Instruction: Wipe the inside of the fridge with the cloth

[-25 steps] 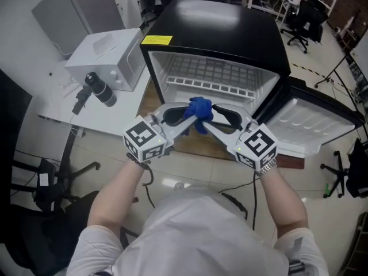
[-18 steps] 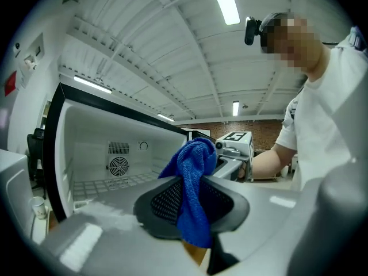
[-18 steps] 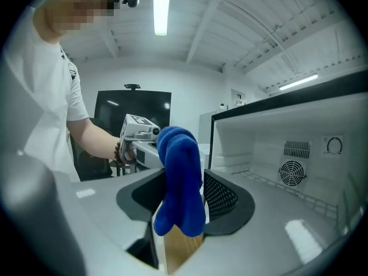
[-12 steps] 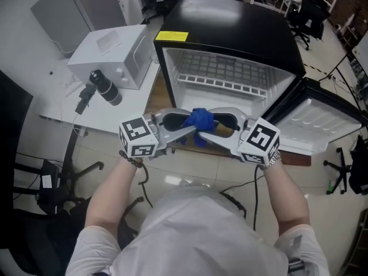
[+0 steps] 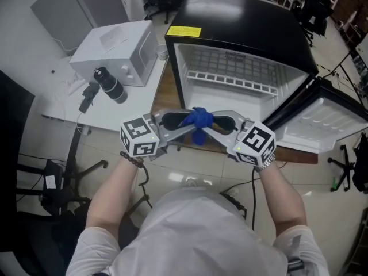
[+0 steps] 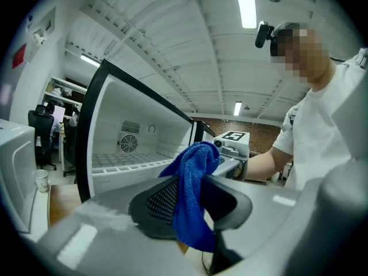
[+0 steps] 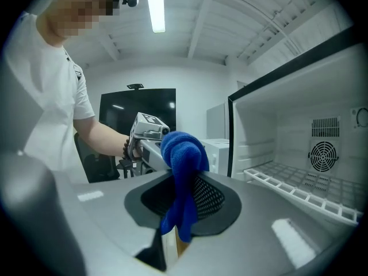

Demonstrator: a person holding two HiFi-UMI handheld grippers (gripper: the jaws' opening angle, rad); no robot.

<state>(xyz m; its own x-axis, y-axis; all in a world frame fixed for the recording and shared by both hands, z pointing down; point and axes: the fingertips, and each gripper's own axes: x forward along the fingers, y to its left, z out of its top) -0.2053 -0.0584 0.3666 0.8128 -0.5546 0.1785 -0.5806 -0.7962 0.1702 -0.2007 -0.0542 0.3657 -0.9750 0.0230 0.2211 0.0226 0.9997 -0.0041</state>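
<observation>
The blue cloth (image 5: pixel 200 119) hangs bunched between both grippers, in front of the open black fridge (image 5: pixel 241 16) and below its white wire shelf (image 5: pixel 230 73). My left gripper (image 5: pixel 191 125) comes in from the left. Its jaws have just been opening, and the cloth (image 6: pixel 192 194) still lies between them, loose against one pad. My right gripper (image 5: pixel 210 125) comes in from the right. Its jaws have just been closing and now pinch the cloth (image 7: pixel 183 177), whose top bulges above the pads. Both grippers point almost level, tip to tip.
The fridge door (image 5: pixel 322 125) stands swung open at the right. A white box-shaped appliance (image 5: pixel 115 50) sits on a low white table left of the fridge, with a black camera (image 5: pixel 106 85) on a stand before it. Office chairs stand behind and at the far right.
The right jaws stood wide around the cloth and have closed onto it. The left jaws have spread. Both grippers sank a little and drew back from the fridge opening.
</observation>
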